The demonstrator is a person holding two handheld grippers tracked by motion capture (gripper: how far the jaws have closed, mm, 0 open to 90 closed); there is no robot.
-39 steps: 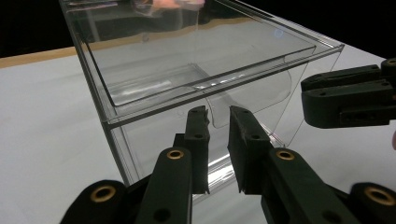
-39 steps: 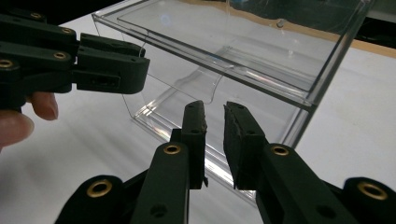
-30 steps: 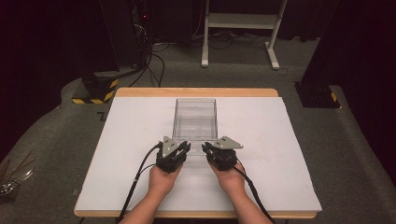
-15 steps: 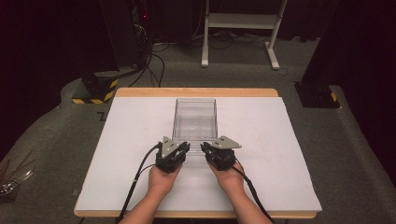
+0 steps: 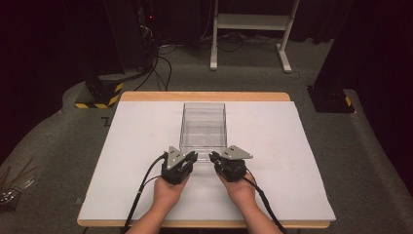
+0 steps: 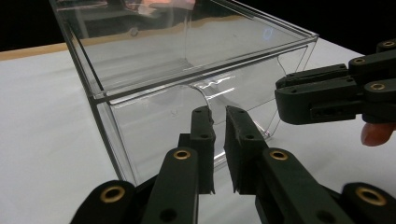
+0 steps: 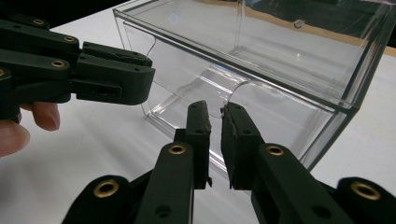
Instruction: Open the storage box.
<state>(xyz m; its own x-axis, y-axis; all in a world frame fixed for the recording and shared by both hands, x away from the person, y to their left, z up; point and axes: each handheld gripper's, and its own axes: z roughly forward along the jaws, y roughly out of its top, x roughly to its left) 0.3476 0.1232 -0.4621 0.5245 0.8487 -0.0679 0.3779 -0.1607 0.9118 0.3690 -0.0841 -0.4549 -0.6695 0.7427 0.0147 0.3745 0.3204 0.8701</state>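
A clear plastic box (image 5: 203, 124) with a drawer front stands in the middle of the white table top (image 5: 292, 146). Its near wall has a curved notch (image 6: 233, 91). My left gripper (image 5: 194, 156) lies just before that wall, angled right and forward. In the left gripper view its tips (image 6: 218, 116) stand at the notch's left edge with a thin slit between them and nothing held. My right gripper (image 5: 213, 156) mirrors it, angled left. Its tips (image 7: 215, 109) are almost together at the notch's right edge. Each gripper view also shows the other gripper (image 6: 280, 95) (image 7: 148, 77), jaws together.
The table's wooden edge (image 5: 204, 96) runs along the far side. On the floor beyond stand a white frame's legs (image 5: 248, 44), a black stand with yellow-black stripes (image 5: 100, 95) and cables. Another dark base (image 5: 331, 100) sits at the right.
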